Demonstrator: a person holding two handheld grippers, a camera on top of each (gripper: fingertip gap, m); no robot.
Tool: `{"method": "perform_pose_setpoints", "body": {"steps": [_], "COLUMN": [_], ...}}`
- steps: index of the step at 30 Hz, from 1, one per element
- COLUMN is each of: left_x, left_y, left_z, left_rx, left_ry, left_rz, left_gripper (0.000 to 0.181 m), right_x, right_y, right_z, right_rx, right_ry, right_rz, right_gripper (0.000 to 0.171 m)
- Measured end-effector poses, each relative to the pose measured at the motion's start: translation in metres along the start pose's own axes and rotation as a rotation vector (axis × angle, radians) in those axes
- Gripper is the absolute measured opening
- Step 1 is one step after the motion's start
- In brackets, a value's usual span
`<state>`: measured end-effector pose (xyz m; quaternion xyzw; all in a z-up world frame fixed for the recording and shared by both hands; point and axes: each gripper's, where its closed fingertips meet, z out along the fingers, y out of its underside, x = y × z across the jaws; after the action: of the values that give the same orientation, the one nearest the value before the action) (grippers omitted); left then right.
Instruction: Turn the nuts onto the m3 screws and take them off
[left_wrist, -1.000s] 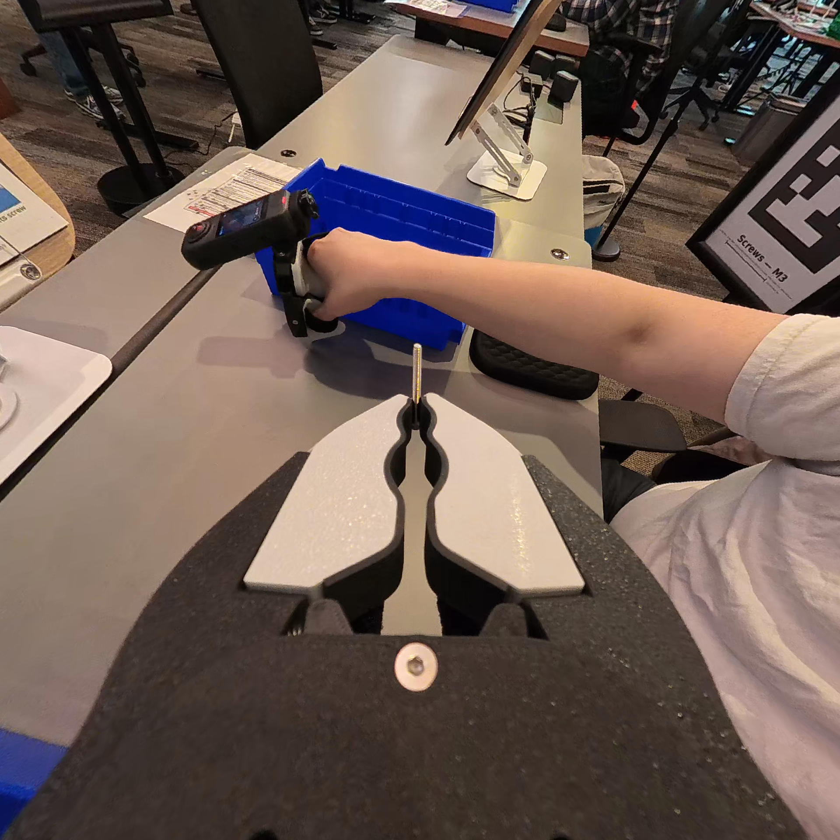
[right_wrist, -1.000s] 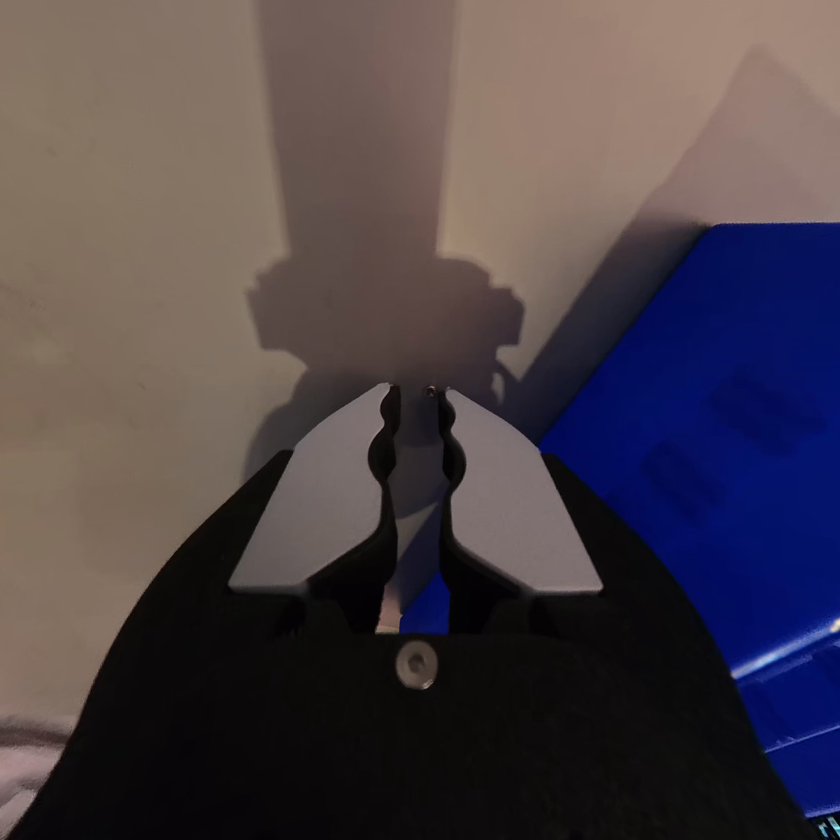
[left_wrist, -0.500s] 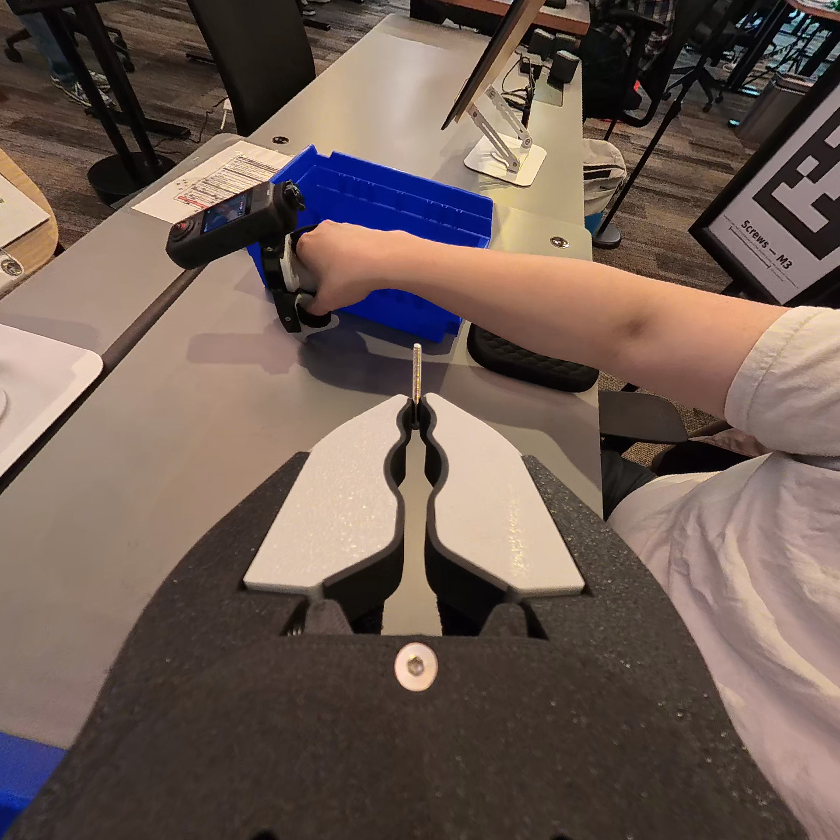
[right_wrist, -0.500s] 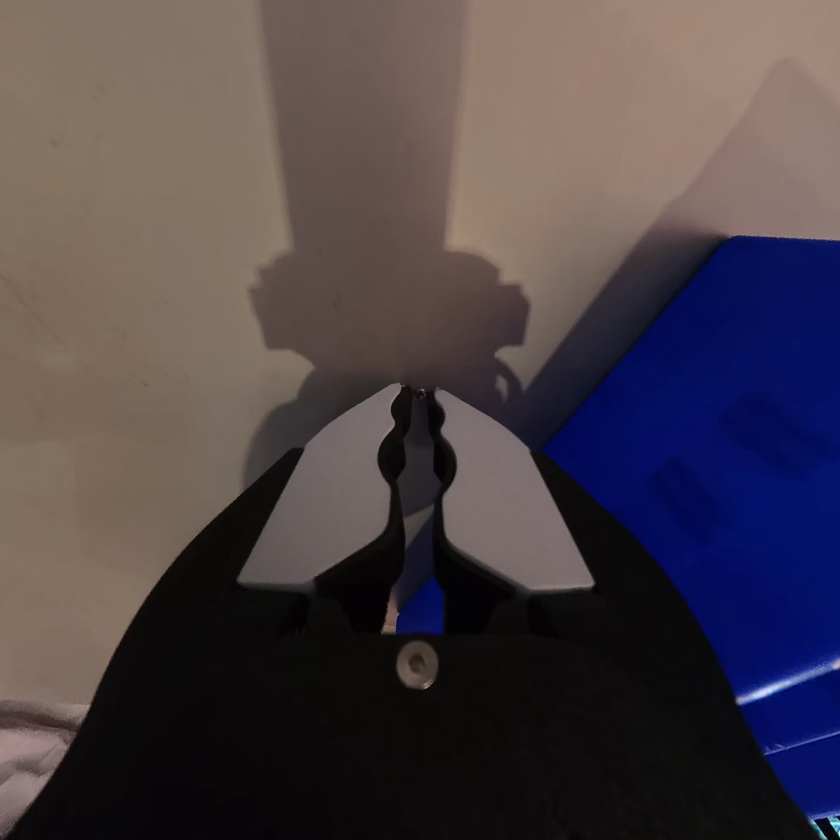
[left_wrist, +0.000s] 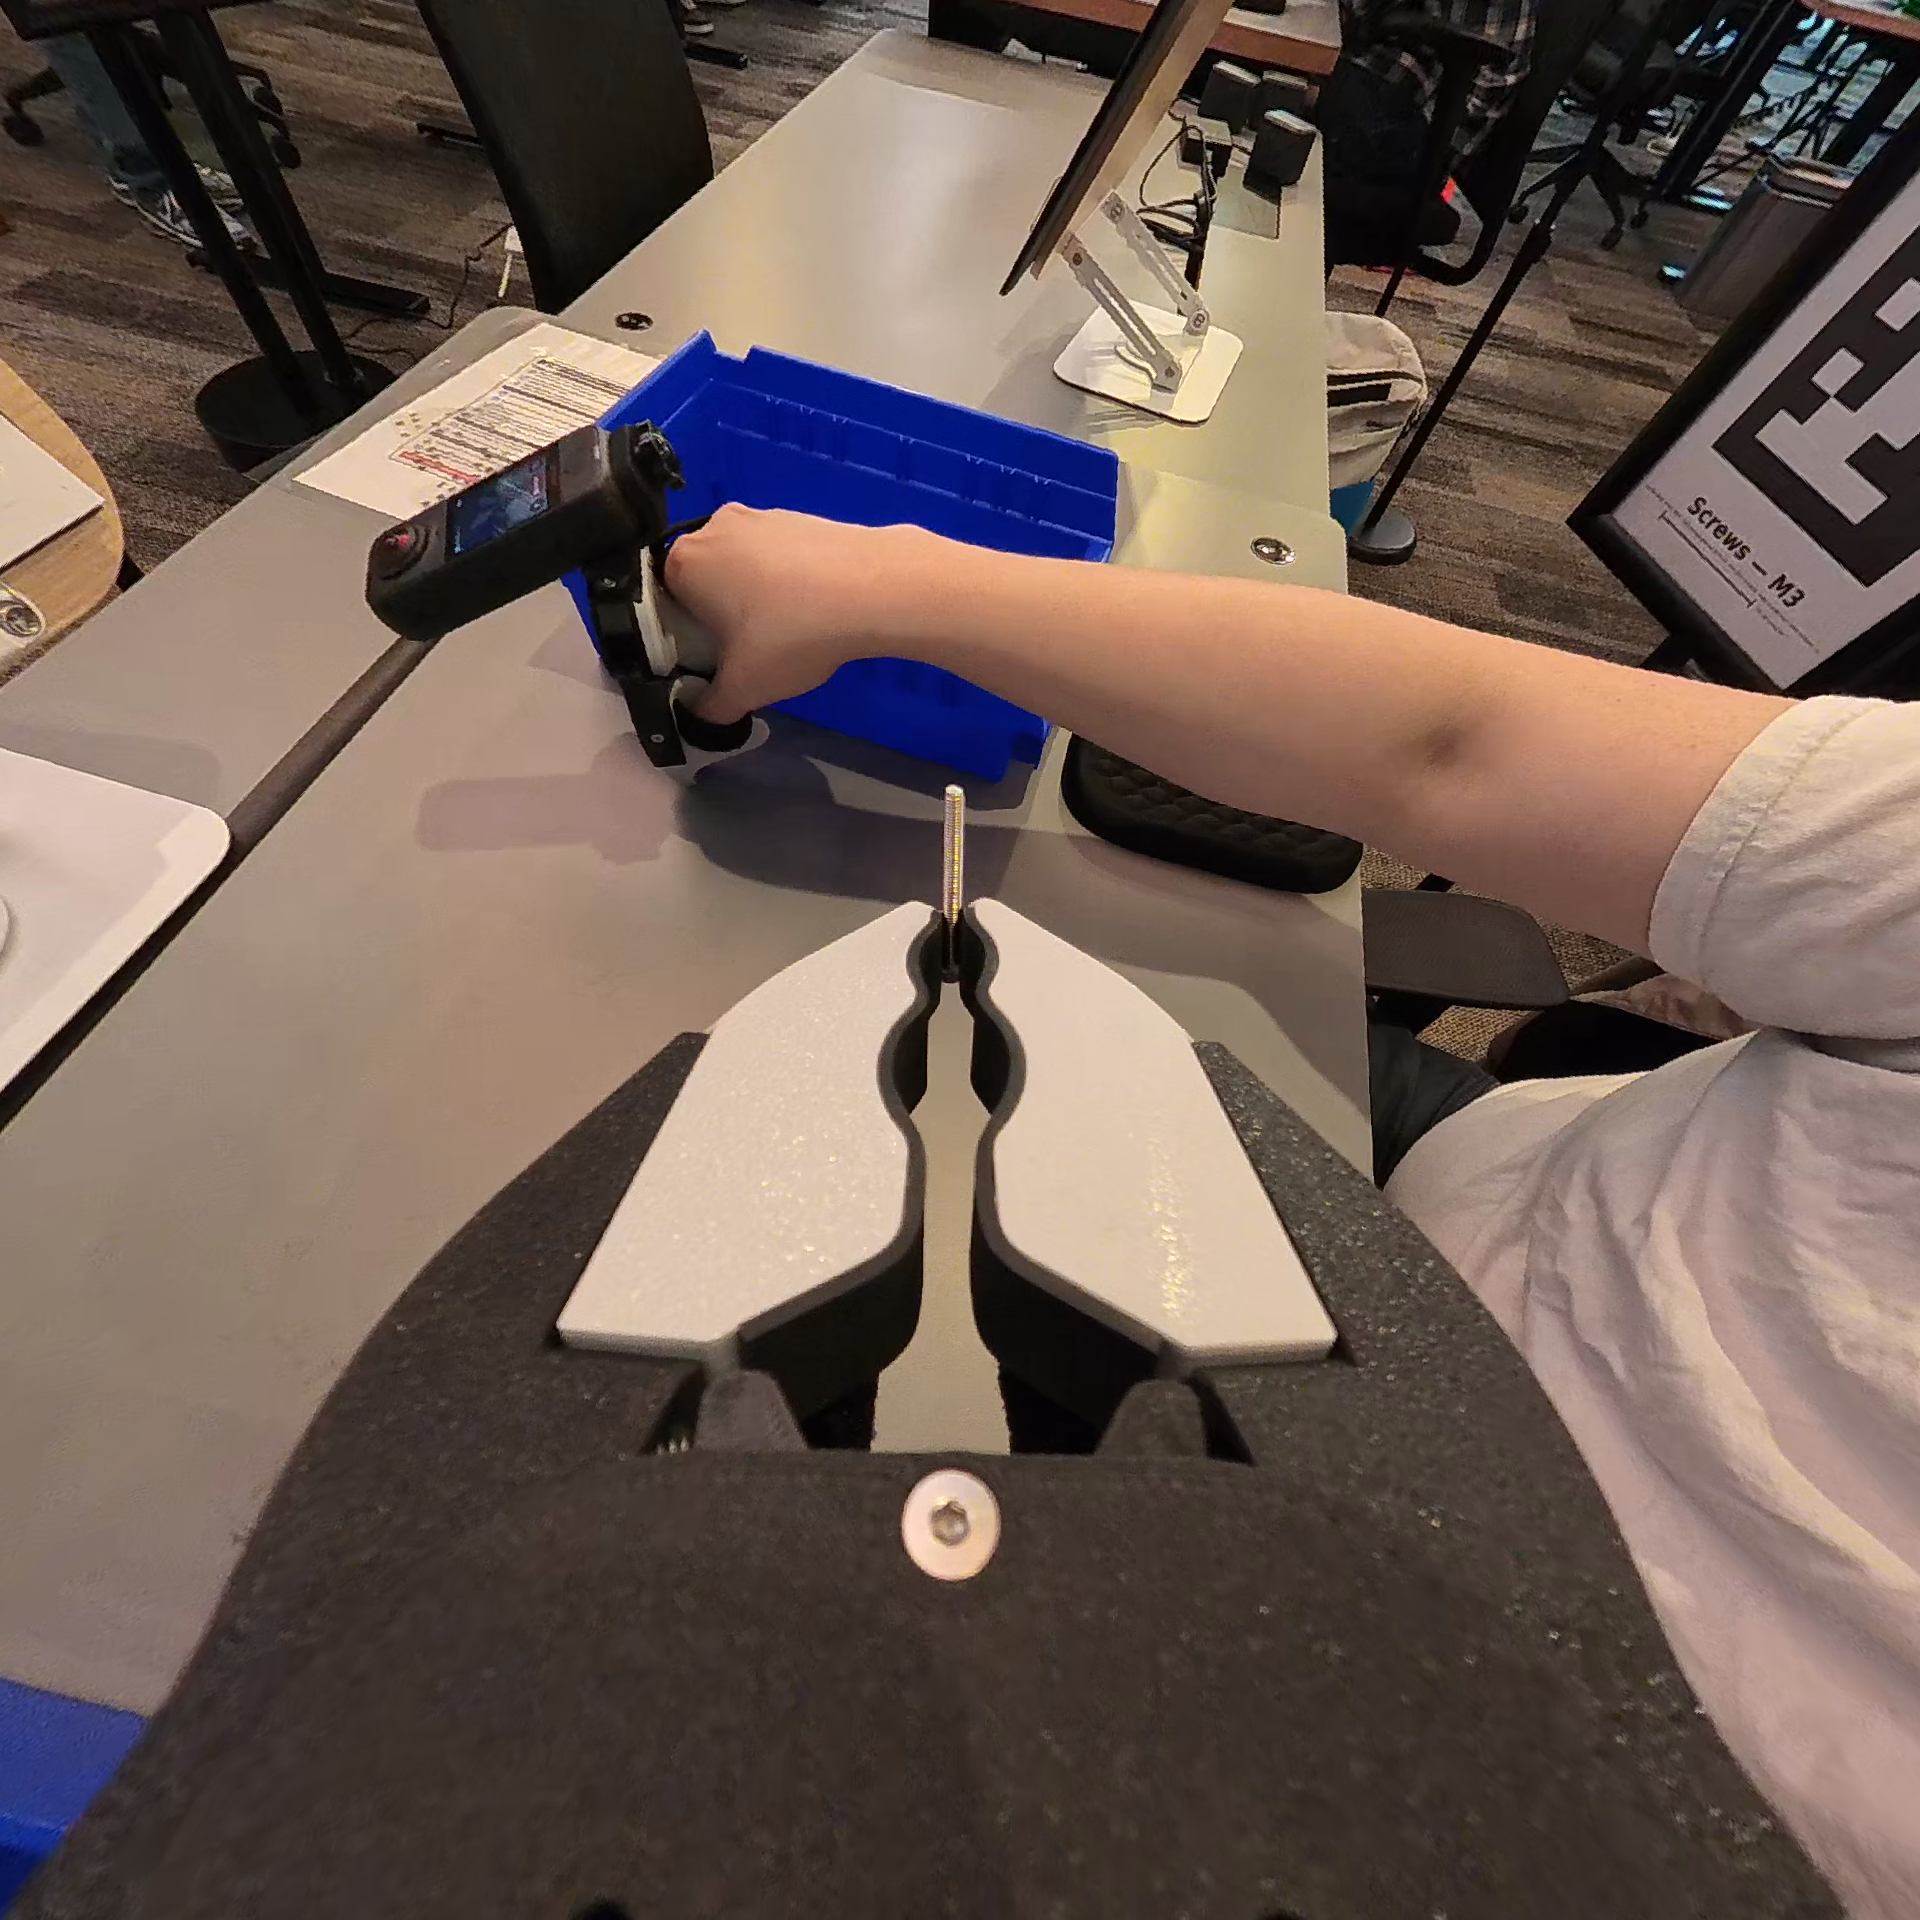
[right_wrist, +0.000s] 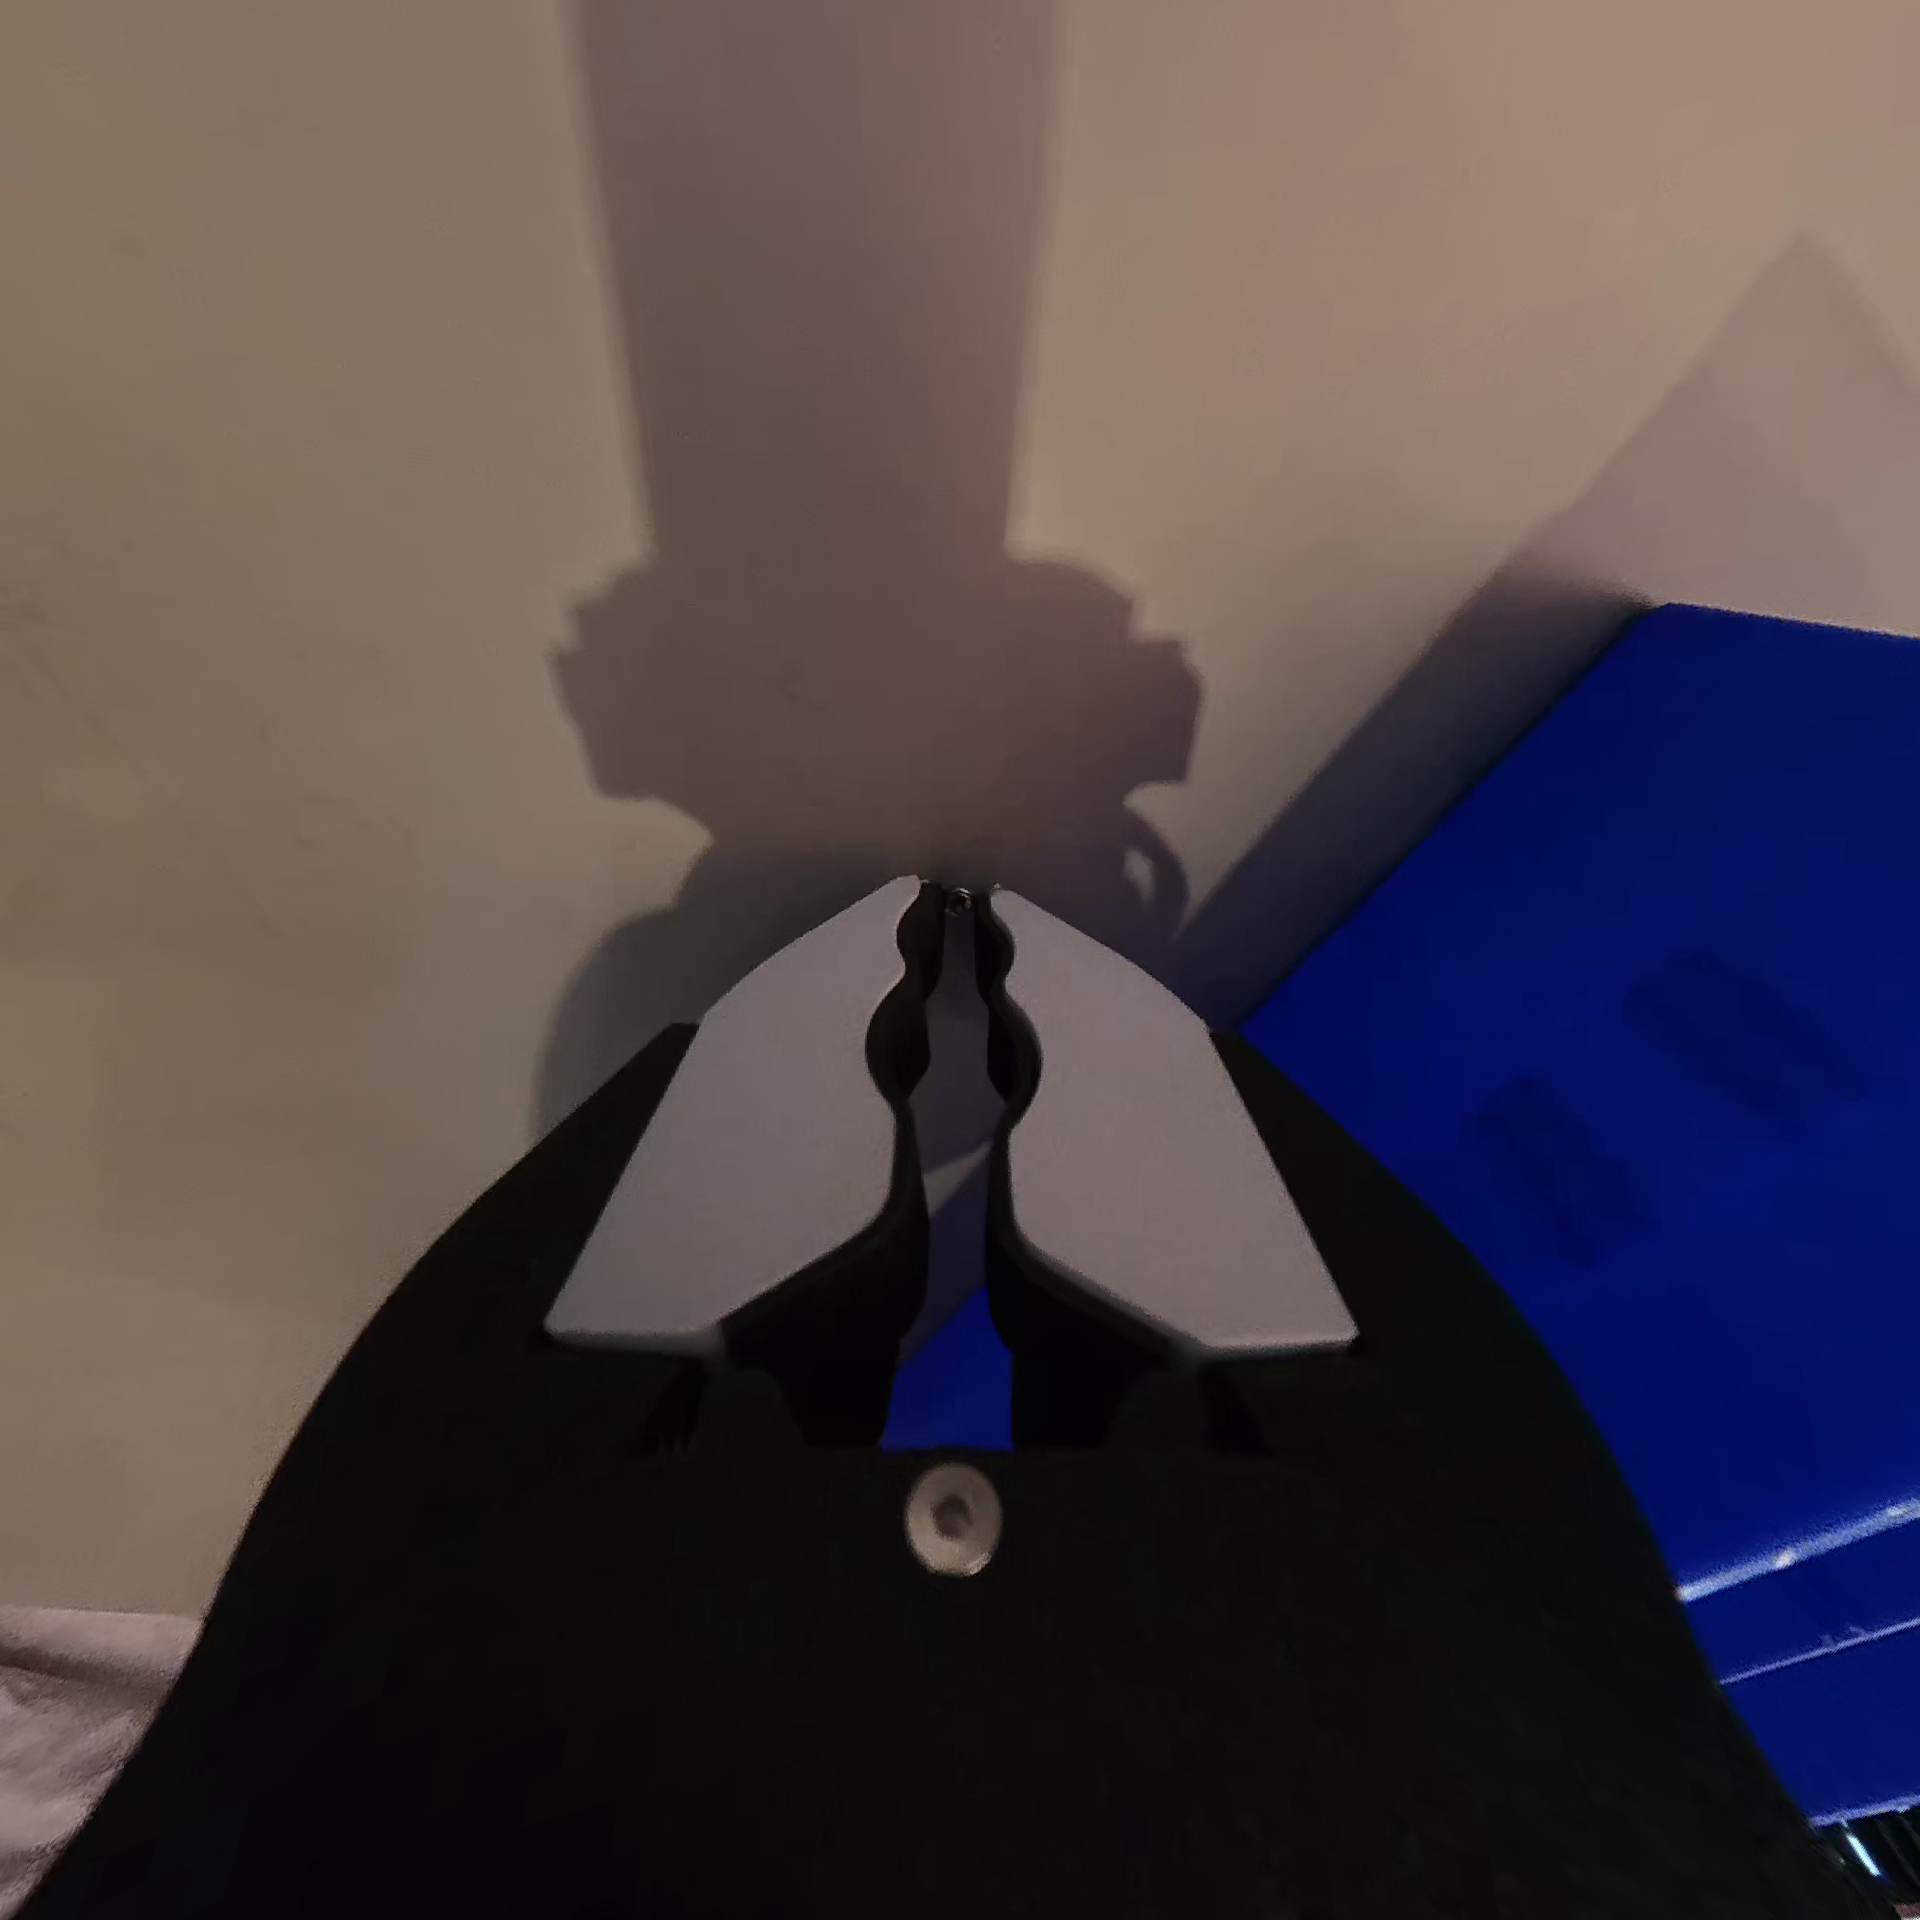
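bin (left_wrist: 914, 457) on table (left_wrist: 416, 1039), pad (left_wrist: 1195, 831) right

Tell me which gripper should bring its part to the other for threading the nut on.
Probably the right. The right gripper pinches a small nut at the table beside the blue bin, free to travel. The left gripper holds the screw upright, shank exposed.

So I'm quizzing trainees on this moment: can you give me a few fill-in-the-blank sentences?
The left tongs grip a thin metal ____ that stands upright.
The right tongs pinch a tiny dark ____ at their tips.
Beside the right tongs sits a plastic bin coloured ____.

Missing words: screw; nut; blue
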<state>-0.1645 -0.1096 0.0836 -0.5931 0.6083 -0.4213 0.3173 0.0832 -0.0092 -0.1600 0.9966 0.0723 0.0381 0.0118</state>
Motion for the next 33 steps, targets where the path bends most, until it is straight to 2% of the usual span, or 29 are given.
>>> {"method": "perform_pose_setpoints", "body": {"steps": [4,7,9,11,13,17,24,33], "left_x": [-0.007,-0.016,-0.021,-0.024,-0.028,-0.031,-0.027,-0.02], "left_y": [0.003,0.013,0.026,0.041,0.054,0.078,0.106,0.114], "left_z": [-0.002,-0.001,0.005,0.016,0.029,0.053,0.075,0.085], "left_rx": [-0.006,-0.057,-0.129,-0.203,-0.273,-0.389,-0.511,-0.541], "left_ry": [-0.012,-0.033,-0.025,-0.008,0.004,0.019,0.094,0.161], "left_rz": [-0.012,-0.022,-0.033,-0.056,-0.065,-0.063,-0.067,-0.081], "left_gripper": [0.002,0.002,0.002,0.002,0.002,0.002,0.002,0.002], "right_x": [-0.008,-0.036,-0.076,-0.112,-0.137,-0.175,-0.196,-0.207], "right_y": [-0.002,-0.012,-0.013,0.002,0.019,0.045,0.061,0.066], "right_z": [-0.008,-0.039,-0.074,-0.108,-0.134,-0.173,-0.17,-0.158], "right_rx": [0.051,0.233,0.411,0.571,0.7,0.914,1.063,1.046], "right_ry": [-0.023,-0.147,-0.332,-0.437,-0.458,-0.53,-0.547,-0.53], "right_rz": [-0.044,-0.162,-0.374,-0.636,-0.841,-1.072,-1.284,-1.386], "right_gripper": [0.005,0.005,0.005,0.005,0.005,0.005,0.005,0.005]}}
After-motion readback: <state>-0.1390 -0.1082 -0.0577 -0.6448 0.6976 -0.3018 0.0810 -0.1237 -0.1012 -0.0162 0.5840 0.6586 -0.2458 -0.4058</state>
